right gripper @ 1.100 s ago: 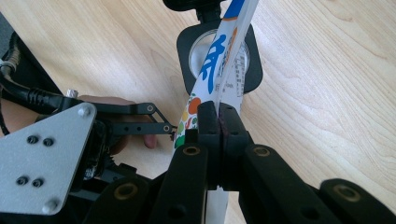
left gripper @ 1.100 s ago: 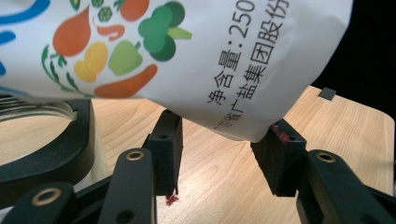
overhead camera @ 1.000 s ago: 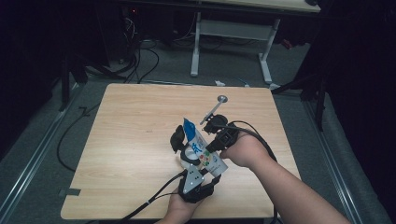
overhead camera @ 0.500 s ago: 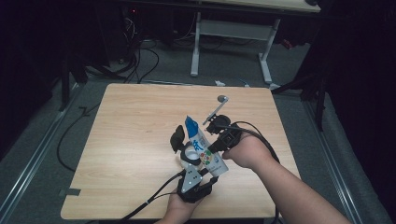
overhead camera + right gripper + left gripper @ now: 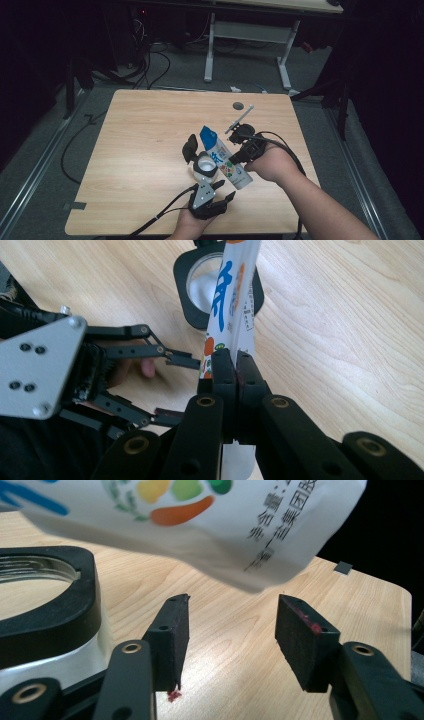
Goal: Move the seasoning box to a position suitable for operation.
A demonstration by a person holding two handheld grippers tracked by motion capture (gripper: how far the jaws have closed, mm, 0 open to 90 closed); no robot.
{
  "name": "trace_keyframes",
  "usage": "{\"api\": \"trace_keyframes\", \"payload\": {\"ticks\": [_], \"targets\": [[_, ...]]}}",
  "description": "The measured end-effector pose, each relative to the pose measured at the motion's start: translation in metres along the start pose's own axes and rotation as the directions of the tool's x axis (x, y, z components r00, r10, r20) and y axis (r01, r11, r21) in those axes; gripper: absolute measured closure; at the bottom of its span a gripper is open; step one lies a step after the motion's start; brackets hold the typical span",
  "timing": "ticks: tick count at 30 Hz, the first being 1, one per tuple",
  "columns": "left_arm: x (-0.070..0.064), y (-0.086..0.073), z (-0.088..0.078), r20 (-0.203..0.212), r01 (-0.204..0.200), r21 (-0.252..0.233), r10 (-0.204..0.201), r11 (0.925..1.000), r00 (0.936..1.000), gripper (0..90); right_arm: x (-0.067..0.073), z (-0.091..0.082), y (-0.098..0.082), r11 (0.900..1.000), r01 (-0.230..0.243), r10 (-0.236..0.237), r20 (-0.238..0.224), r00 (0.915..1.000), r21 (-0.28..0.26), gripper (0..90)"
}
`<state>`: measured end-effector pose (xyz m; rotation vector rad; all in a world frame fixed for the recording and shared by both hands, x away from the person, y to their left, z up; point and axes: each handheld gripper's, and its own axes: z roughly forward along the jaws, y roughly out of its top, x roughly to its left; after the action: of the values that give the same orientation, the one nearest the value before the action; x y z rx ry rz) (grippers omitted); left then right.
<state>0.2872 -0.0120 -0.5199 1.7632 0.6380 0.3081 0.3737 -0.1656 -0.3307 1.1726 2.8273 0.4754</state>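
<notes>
A flat white plastic pouch printed with blue characters and coloured fruit pictures [image 5: 222,161] is held tilted above the middle of the light wooden table [image 5: 140,130], its blue top corner pointing away from the person and its lower end toward the near edge. The right gripper [image 5: 239,156] has its black jaws pressed together on the pouch's thin edge, pinching it; in the right gripper view the pouch [image 5: 229,305] rises straight up out of the clamped pads. Just left of the pouch, and partly under it, stands a white jar with a wide black collar and a hinged black lid swung open [image 5: 202,164]. The left gripper [image 5: 219,189] sits on the near side of the pouch; its jaws have just been opening and stand spread, with the pouch's lower end hanging above them and touching neither pad in the left gripper view. Beyond the pouch, toward the far edge, lie a thin silver stick [image 5: 239,119] and a small dark round disc [image 5: 238,105].
</notes>
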Motion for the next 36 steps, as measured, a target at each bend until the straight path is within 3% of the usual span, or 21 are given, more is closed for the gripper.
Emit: {"api": "trace_keyframes", "payload": {"ticks": [21,31,36], "targets": [[0.019,-0.008,-0.027,-0.016,-0.030,0.029,0.030,0.9991,0.9994,45.0,-0.024,-0.002,-0.030,0.997,-0.071,0.071,0.012,0.9974,-0.018,89.9],[0.041,-0.013,-0.049,-0.074,-0.071,0.048,0.074,0.9963,0.9945,44.8,-0.040,0.004,-0.048,0.993,-0.116,0.117,0.032,0.9926,-0.022,89.9],[0.056,-0.015,-0.061,-0.103,-0.055,0.052,0.060,0.9971,0.9928,44.8,-0.048,0.008,-0.056,0.991,-0.133,0.134,0.038,0.9903,-0.023,89.9]]}}
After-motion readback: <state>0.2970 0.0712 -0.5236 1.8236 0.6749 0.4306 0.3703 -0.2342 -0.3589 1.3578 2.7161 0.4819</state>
